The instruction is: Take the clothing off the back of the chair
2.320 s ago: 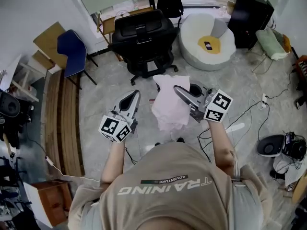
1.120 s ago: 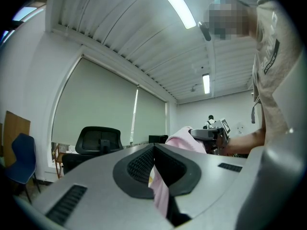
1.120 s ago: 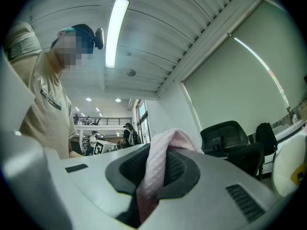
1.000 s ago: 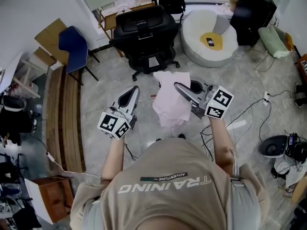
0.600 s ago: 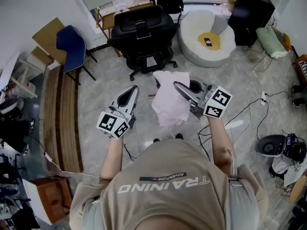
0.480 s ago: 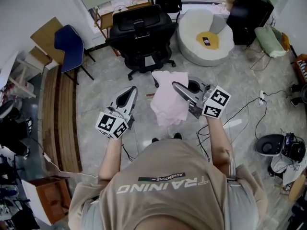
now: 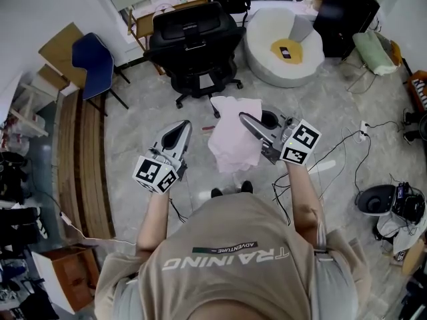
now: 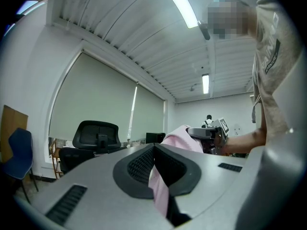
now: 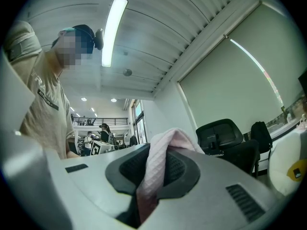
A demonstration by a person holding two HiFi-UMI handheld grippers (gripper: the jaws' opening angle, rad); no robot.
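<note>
A pale pink garment hangs in the air in front of the person, away from the black office chair farther off. My right gripper is shut on its upper edge; in the right gripper view the pink fabric is bunched between the pads and spills over the tips. My left gripper hovers to the left of the garment, apart from it, shut with nothing in it. In the left gripper view the garment shows beyond the tips, and the chair stands bare at left.
A white beanbag lies right of the office chair, a black cabinet beyond it. A blue chair and wooden planks are at left. Cables trail over the floor at right.
In the head view the room has slid slightly, with the office chair a little higher in frame. Both grippers and the pink garment keep their places relative to the person.
</note>
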